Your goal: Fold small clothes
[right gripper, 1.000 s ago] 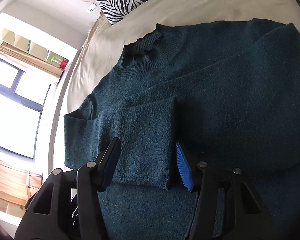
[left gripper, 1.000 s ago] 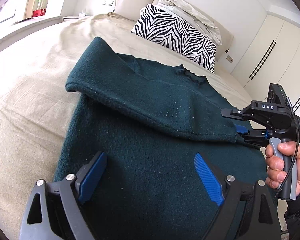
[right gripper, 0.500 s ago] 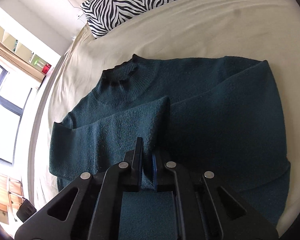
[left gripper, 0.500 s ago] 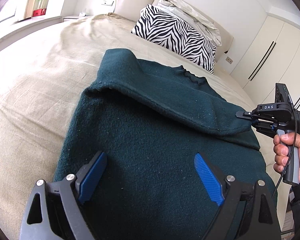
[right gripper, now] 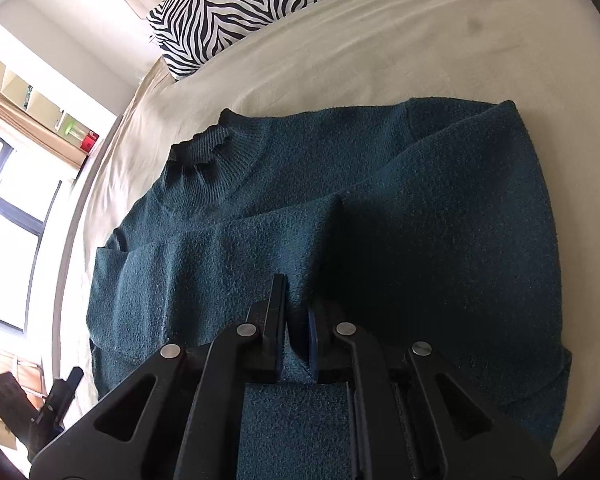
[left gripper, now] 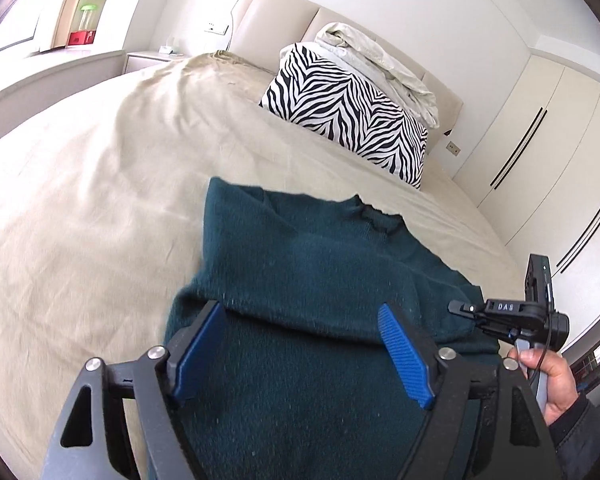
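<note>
A dark teal sweater (left gripper: 300, 276) lies face up on the beige bed sheet (left gripper: 80, 200), its ribbed collar (right gripper: 204, 140) towards the pillows. One sleeve (right gripper: 228, 256) is folded across the chest. My right gripper (right gripper: 298, 308) is shut on that sleeve's cuff, and the left wrist view shows it (left gripper: 460, 307) at the sweater's right edge, in a person's hand (left gripper: 548, 380). My left gripper (left gripper: 302, 350) hovers over the lower body of the sweater. Its jaws are closing, with cloth below them but nothing pinched. The other sleeve (right gripper: 460, 152) lies folded along the far side.
A zebra-print pillow (left gripper: 348, 116) and a crumpled white duvet (left gripper: 380, 60) rest against the padded headboard. White wardrobe doors (left gripper: 540, 140) stand to the right of the bed. A window (right gripper: 8, 200) and shelves are on the other side. Bare sheet surrounds the sweater.
The right gripper has shut on the cuff and pulled the sleeve across the sweater. The folded shoulder edge has shifted inward. The left gripper has risen, and its jaws stand narrower.
</note>
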The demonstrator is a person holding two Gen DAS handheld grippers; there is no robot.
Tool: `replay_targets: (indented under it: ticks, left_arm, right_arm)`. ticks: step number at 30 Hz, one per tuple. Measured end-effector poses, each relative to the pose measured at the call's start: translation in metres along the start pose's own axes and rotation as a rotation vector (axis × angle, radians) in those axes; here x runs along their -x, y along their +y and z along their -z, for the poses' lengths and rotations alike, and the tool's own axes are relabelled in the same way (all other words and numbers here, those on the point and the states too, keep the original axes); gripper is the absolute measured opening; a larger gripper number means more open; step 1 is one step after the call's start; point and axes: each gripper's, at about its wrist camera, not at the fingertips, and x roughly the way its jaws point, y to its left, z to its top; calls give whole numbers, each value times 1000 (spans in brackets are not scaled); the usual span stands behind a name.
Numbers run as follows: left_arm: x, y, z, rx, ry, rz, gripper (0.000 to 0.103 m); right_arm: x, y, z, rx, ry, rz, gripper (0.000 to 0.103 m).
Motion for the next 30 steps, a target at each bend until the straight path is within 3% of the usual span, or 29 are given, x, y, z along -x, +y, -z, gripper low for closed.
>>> replay_targets:
  ticks: [3, 6, 8, 9, 11, 14, 16, 20, 23, 24, 25, 27, 30]
  left_arm:
    - [-29, 1, -37, -41, 27, 11, 62]
    - [-72, 18, -59, -46, 112, -44, 53]
    - [-101, 32, -57, -83, 181, -134, 45]
    - [-110, 42, -52, -79, 208, -146, 36]
    - [-107, 52, -45, -85, 182, -122, 32]
    - [-100, 49, -39, -135, 175, -139, 32]
    - [-99, 46, -36, -163, 172, -149, 32]
    - [-96, 46, -33, -176, 175, -149, 32]
    - [-91, 44, -27, -201, 177, -160, 34]
    - [-89, 45, -25, -206, 184, -177, 44]
    - [-87, 48, -23, -201, 194, -167, 44]
    - [-76, 51, -19, -197, 200, -158, 45]
    - [-45, 52, -10, -175, 201, -169, 53]
  right_arm:
    - [-2, 1, 0, 7, 4, -5, 10]
    - [-1, -8, 0, -28, 6, -38, 10]
    - [2, -14, 1, -46, 1, -57, 15]
    - [4, -17, 2, -53, -7, -52, 21]
    - [13, -24, 2, -70, -30, -25, 26]
    - [32, -34, 2, -117, -101, -32, 28]
    - [40, -35, 1, -149, -136, -101, 28]
    - [31, -4, 1, -78, -97, -237, 28]
    - [7, 18, 4, 13, -34, -196, 28]
    - [-5, 17, 6, 16, 0, -158, 28]
    - [-14, 9, 8, 5, 14, -151, 28]
    - [-10, -8, 15, -54, -25, -230, 27]
    - [18, -25, 26, -101, -78, -182, 28]
